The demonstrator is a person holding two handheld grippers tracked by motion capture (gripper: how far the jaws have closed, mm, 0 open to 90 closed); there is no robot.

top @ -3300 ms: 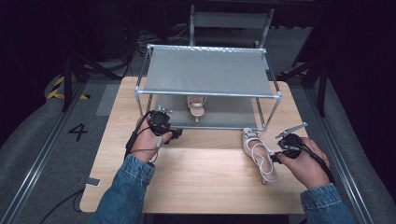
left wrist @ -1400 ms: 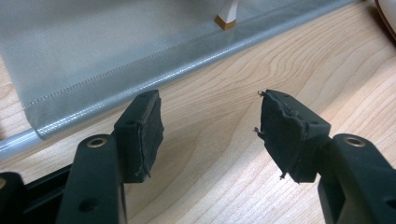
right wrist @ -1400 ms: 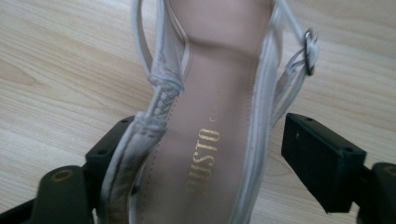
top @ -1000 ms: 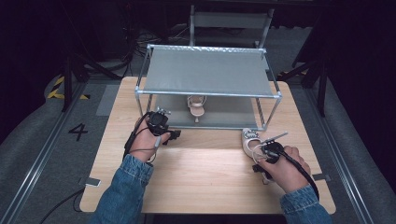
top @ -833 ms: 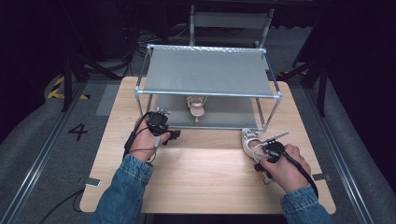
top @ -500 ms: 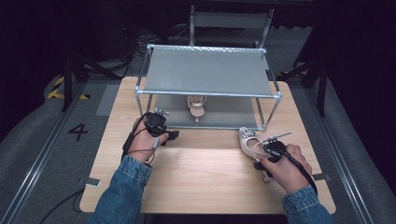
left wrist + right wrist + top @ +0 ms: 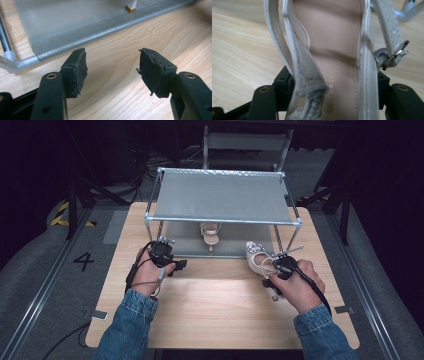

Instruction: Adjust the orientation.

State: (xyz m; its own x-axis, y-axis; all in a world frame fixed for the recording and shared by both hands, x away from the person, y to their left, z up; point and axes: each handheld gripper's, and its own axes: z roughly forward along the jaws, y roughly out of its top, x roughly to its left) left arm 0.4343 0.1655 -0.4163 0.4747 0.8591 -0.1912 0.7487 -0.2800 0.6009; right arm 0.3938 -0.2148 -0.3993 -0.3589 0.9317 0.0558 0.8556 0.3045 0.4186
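Sandal (image 7: 332, 62), right gripper view: toe and heel are running off the top and bottom edges; gold lettering on the insole is being cut at the lower edge, reading only "CLASSIC". Right gripper (image 7: 280, 270), high view: the person's hand is covering the jaws and the sandal's heel end. Second sandal (image 7: 210, 233) on the lower shelf: the rack's upper shelf (image 7: 222, 197) is hiding part of it. Left gripper view: only a heel tip (image 7: 131, 6) is showing at the top edge.
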